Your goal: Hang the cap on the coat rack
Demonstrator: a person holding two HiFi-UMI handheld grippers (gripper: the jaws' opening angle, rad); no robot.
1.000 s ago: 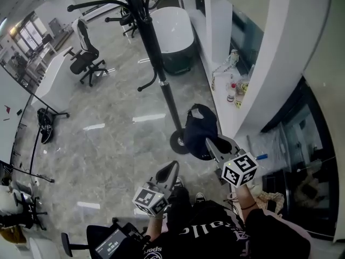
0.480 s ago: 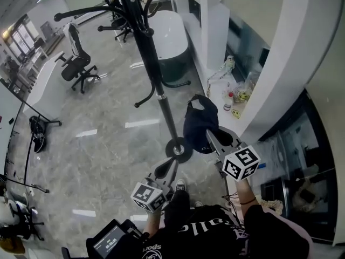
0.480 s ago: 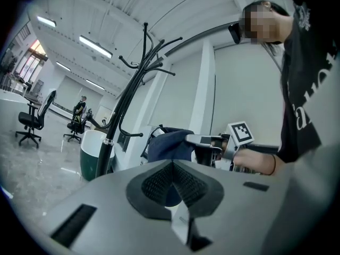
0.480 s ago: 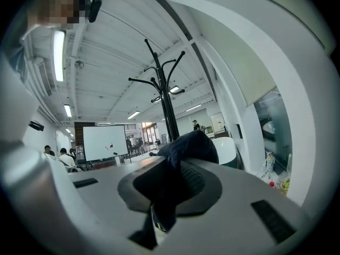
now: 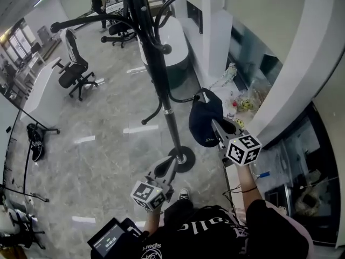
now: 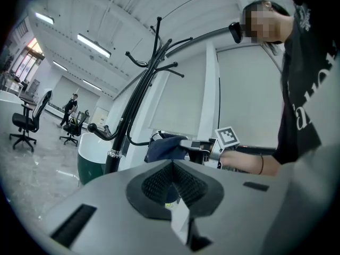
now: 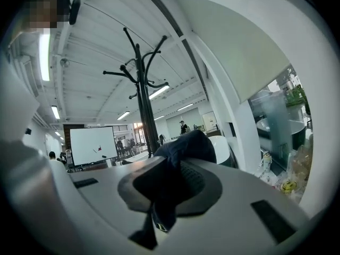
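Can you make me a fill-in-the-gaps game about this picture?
1. The right tongs pinch a dark ____.
2. The left tongs are shut and hold ____.
3. The tall coat rack is coloured ____.
Missing words: cap; nothing; black.

White lettering on the person's black shirt (image 5: 211,227) shows only in part and upside down, so no word reads surely. The figures on the small screen (image 5: 109,237) are too small to read.
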